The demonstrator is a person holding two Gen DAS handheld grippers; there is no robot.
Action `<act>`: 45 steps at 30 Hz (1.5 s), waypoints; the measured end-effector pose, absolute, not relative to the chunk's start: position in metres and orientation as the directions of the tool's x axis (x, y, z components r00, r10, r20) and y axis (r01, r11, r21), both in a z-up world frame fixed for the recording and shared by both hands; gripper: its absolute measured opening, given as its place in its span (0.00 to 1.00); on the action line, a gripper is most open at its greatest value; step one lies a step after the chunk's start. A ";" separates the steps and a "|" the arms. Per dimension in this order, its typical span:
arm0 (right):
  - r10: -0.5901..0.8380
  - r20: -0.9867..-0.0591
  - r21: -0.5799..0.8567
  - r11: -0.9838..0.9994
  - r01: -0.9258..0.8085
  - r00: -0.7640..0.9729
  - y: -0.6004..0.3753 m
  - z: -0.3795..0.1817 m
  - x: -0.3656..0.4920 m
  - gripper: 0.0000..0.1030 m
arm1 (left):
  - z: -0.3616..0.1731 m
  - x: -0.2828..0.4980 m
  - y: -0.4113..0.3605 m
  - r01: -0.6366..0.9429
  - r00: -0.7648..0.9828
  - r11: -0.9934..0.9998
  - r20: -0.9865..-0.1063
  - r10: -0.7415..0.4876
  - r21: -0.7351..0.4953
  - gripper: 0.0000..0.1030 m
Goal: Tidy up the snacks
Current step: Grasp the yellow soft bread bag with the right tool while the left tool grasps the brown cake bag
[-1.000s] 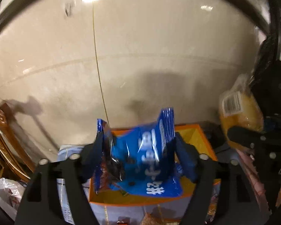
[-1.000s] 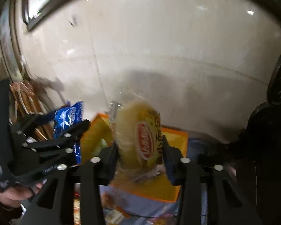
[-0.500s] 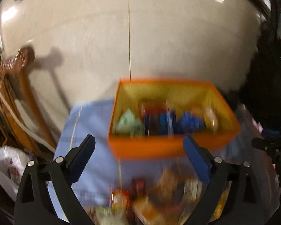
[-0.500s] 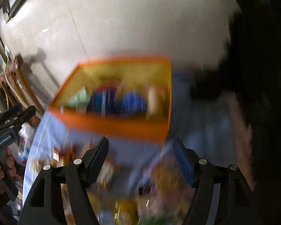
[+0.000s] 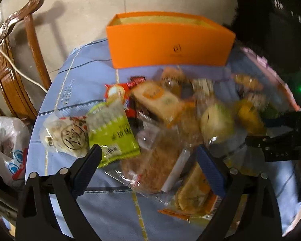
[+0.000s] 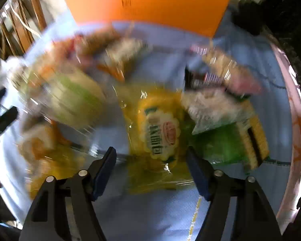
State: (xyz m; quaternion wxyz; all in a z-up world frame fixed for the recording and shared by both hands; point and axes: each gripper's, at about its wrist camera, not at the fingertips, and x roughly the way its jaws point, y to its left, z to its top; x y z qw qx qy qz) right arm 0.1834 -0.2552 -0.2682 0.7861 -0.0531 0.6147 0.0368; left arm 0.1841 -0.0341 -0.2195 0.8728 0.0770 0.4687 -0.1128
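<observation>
An orange box (image 5: 168,46) stands at the far side of a blue tablecloth (image 5: 74,92), with a pile of wrapped snacks in front of it. My left gripper (image 5: 150,166) is open and empty, low over a clear-wrapped brown bread (image 5: 154,164), beside a green packet (image 5: 112,130). My right gripper (image 6: 152,168) is open and empty, its fingers either side of a yellow bread packet (image 6: 160,130). The orange box (image 6: 146,2) fills the top of the right wrist view. The right wrist view is blurred.
A carved wooden chair (image 5: 12,60) stands left of the table. A white plastic bag (image 5: 6,140) lies below it. A green packet (image 6: 226,142) lies right of the yellow one. The other gripper shows at the right edge (image 5: 279,146). The room to the right is dark.
Both grippers let go of their snacks, a blue packet and a yellow bread, over the orange box. Both drew back and dipped down over the snack pile, jaws open.
</observation>
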 end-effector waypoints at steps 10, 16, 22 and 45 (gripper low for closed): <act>0.047 -0.957 0.015 0.993 -0.114 0.286 -0.258 -0.262 0.176 0.36 | -0.255 0.179 -0.041 0.271 0.564 0.962 -0.815 -0.132 0.032 0.72; 0.091 -0.946 0.058 0.992 -0.113 0.311 -0.262 -0.250 0.165 0.34 | -0.236 0.164 -0.032 0.297 0.587 0.955 -0.784 -0.200 -0.020 0.38; 0.129 -0.922 0.098 0.990 -0.102 0.366 -0.274 -0.226 0.160 0.34 | -0.206 0.151 -0.021 0.298 0.606 0.944 -0.736 -0.301 -0.141 0.24; 0.156 -0.903 0.111 0.985 -0.132 0.401 -0.265 -0.191 0.148 0.34 | -0.237 0.151 -0.063 0.372 0.567 0.926 -0.805 -0.176 0.059 0.94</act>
